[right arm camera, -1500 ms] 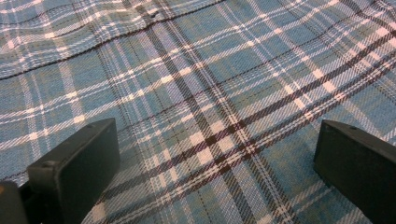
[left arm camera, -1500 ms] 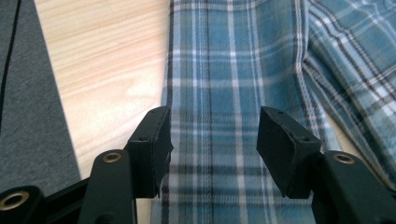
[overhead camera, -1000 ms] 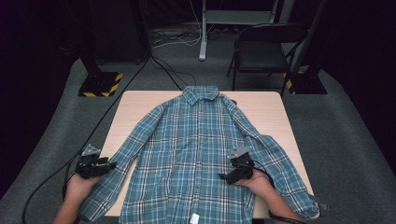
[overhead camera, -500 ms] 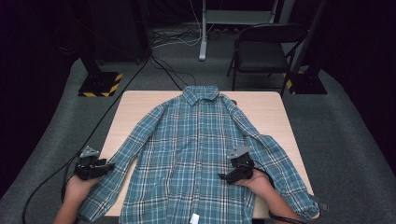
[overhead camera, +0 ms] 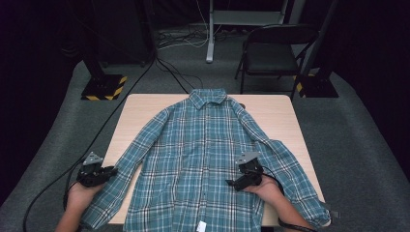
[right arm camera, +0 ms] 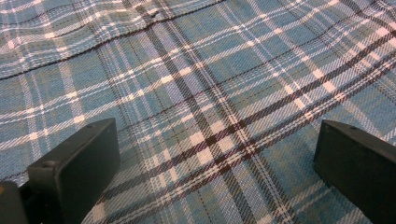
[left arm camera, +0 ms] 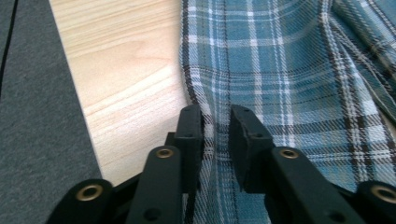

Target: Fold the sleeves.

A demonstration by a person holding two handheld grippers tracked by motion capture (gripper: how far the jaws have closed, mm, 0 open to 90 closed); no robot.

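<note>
**Left tool pinches the sleeve edge; right tool spread over the shirt front**

The high view takes in the whole plaid shirt (overhead camera: 203,159) lying flat and face up on the tabletop (overhead camera: 140,108), collar at the far edge, both sleeves angled out toward the near corners. The left gripper view adds the detail: the left tool (left arm camera: 215,135) has just been closing, and its jaws now stand narrow with a fold of the sleeve's edge caught between them, right beside bare wood. The right gripper view looks straight onto plaid cloth, with the right tool (right arm camera: 215,158) held wide, its jaws far apart and nothing between them (the fabric simply lies beneath).

From above, the left hand (overhead camera: 80,193) holds its tool at the near left sleeve, pointing inward. The right hand (overhead camera: 266,186) rests on the shirt's lower right front, its tool aimed toward the shirt's middle.
</note>
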